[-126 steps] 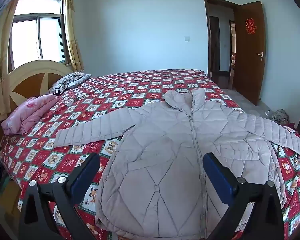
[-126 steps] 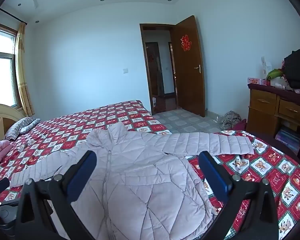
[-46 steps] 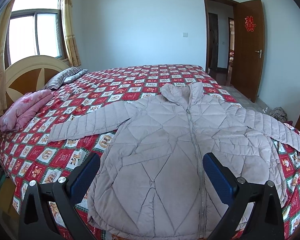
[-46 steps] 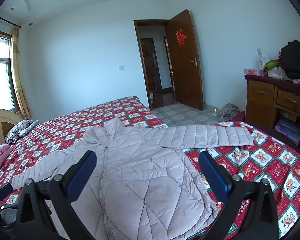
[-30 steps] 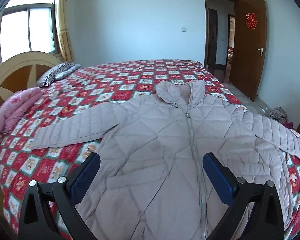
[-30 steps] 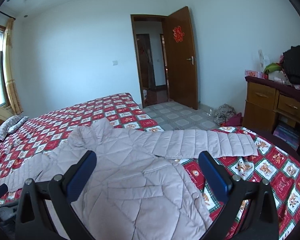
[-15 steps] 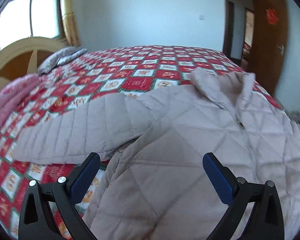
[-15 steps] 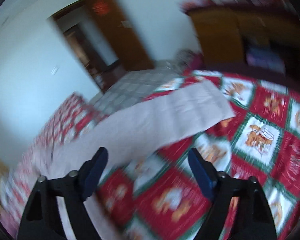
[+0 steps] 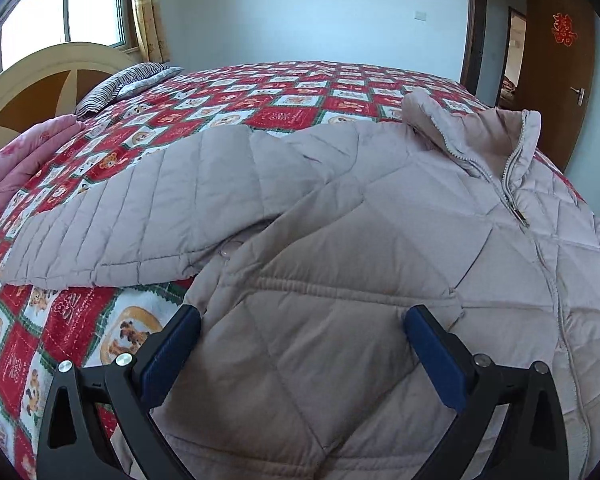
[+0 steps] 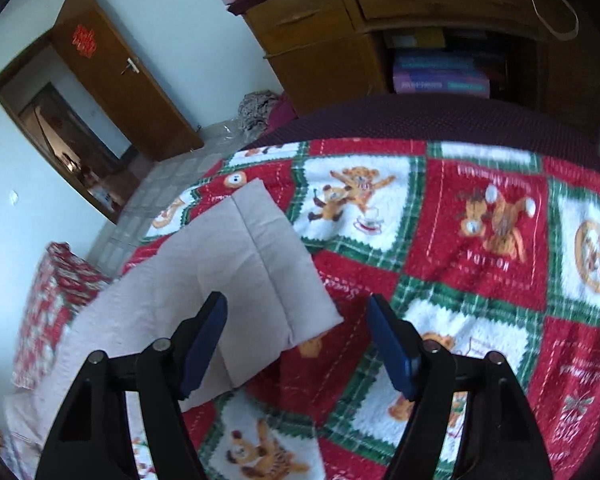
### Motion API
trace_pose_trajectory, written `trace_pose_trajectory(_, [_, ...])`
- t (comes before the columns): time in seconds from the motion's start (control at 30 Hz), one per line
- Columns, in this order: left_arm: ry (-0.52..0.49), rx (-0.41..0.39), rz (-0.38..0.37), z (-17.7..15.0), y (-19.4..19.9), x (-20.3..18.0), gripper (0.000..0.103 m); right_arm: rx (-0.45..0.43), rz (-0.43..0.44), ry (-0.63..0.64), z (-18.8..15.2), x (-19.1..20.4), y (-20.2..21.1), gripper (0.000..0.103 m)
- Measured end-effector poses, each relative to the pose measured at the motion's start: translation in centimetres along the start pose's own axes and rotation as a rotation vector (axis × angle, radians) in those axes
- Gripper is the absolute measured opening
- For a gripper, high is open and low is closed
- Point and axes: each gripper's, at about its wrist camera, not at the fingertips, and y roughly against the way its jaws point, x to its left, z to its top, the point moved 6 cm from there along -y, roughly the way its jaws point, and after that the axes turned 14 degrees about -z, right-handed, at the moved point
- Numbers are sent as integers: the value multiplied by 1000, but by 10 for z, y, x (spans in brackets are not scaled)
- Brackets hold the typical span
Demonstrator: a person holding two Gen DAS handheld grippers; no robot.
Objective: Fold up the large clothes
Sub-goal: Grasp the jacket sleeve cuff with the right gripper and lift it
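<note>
Across the bed (image 9: 292, 92), on its red, white and green bear-print quilt (image 10: 452, 248), a pale pink quilted jacket (image 9: 340, 240) lies face up with its zip closed and its collar standing toward the far edge. One sleeve (image 9: 140, 220) stretches out toward the headboard side, where a pink folded blanket (image 9: 16, 160) and a striped pillow (image 9: 120, 84) rest near the edge. The left gripper (image 9: 300, 344) hangs low over the jacket's lower front by its side seam, tilted downward; its jaws stand wide apart with only flat fabric below them, the blue pads gripping nothing. In the right wrist view, the other sleeve (image 10: 236, 264) lies flat toward the bed's corner nearest a wooden cabinet (image 10: 380, 32), its cuff end resting on the quilt. The right gripper (image 10: 296, 344) points down at that cuff, its jaws having just been closing yet still spread; the cuff's corner lies in the gap between them, and the pads do not press it. A brown door (image 10: 116, 80) stands open beyond.
</note>
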Motion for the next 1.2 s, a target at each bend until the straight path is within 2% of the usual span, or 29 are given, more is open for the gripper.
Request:
trace_pose_trajectory(0.13, [10,21,-1,-2,-5,2,102,-23,-51,44,3,4,-15,76])
trace_pose_trajectory(0.27, [8,38,5,-4,-8,3,102,-75,-130,149,1,15,-21,76])
trace_pose_trajectory(0.33, [5,44,10,-4,-9,2,102,-79,-131,165,1,17,-21,74])
trace_pose_trajectory(0.43, [3,48,13,-5,-10,2,102,-82,-135,185,1,18,-23,63])
trace_pose_trajectory(0.5, [3,52,13,-6,-10,2,102,-86,-154,217,-1,24,-22,50])
trace_pose_trajectory(0.63, [9,56,7,-6,-11,3,102,-92,-187,240,-2,27,-24,40])
trace_pose_trajectory(0.83, [14,55,1,-6,-12,4,102,-106,-192,249,-2,28,-22,24])
trace_pose_trajectory(0.9, [18,54,-4,-6,-12,4,102,-152,-208,283,-5,34,-11,15])
trace_pose_trajectory(0.97, [22,53,-10,-6,-12,5,102,-202,-214,317,-6,40,2,13])
trace_pose_trajectory(1.2, [36,46,-30,-6,-11,6,102,-315,-98,365,-4,70,73,10])
